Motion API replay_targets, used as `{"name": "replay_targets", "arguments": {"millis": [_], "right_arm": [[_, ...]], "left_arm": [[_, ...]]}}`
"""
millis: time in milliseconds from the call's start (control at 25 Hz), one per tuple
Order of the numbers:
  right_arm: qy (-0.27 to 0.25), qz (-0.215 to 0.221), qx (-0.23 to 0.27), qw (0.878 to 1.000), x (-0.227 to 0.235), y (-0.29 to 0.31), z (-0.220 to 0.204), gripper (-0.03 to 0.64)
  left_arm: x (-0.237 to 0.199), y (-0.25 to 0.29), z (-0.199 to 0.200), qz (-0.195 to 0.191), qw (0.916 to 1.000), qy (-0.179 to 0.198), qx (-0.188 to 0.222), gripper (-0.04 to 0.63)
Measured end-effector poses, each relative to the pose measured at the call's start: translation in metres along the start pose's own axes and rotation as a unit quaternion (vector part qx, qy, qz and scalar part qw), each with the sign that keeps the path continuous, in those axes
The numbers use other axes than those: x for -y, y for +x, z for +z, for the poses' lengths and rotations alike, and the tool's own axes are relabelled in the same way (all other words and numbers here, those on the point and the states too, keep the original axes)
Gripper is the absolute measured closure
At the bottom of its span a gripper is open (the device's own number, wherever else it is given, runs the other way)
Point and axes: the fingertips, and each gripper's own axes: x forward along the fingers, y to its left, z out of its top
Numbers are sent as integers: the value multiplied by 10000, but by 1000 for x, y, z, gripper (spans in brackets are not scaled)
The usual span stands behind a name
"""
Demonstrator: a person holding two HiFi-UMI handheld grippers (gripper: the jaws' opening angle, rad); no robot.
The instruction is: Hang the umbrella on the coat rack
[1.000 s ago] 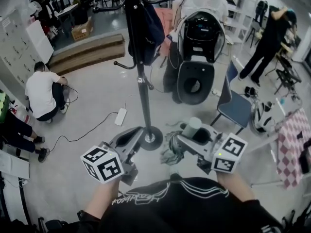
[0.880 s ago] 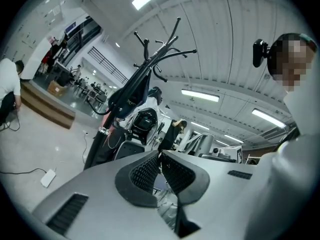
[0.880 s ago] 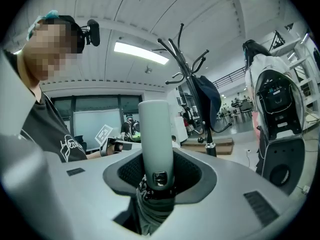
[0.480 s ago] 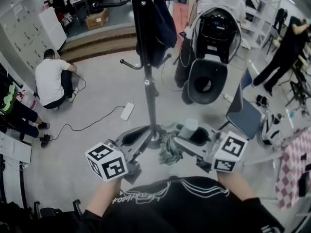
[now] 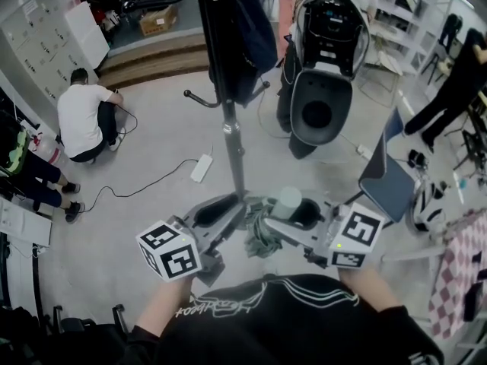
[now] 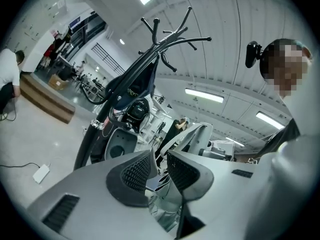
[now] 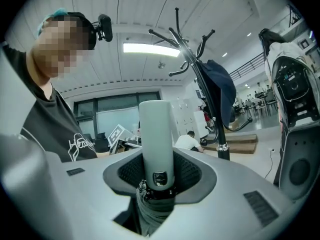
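From the head view, both forearms (image 5: 163,306) reach forward at waist height. The left tongs (image 5: 232,204) and right tongs (image 5: 293,213) are side by side and about level, aimed at the pole of the coat rack (image 5: 228,128), with the folded umbrella (image 5: 262,233) between them. In the left gripper view the tongs stand narrow with a strip of umbrella cloth in the gap, and I cannot tell whether they pinch it. In the right gripper view the tongs clamp the umbrella's handle (image 7: 156,134), which stands upright.

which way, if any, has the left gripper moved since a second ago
Yes. The left gripper moved forward toward the coat rack, its tip now covering the base.
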Motion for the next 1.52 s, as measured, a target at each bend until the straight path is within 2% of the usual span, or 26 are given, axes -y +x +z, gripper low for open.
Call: {"name": "replay_targets", "arguments": {"millis": [360,640,920,1120,1520], "right_arm": [[41,230,-120,9997,20,2,-5,459],[46,386,-160,9991,32,5,-5,459],[93,484,-249,9985,48,13,-10,459],[124,529,-263,9982,62,22,-9,459],[100,583,-315,9977,99,45,-9,459]], "left_arm": [[-8,20,0,165,9992,-336,102,522],[-16,27,6,465,9985,-232,163,568],[-27,30,12,699,9970,-189,277,578],[-37,31,21,1025,9943,160,239,578],[-68,31,45,1534,9869,324,384,578]]}}
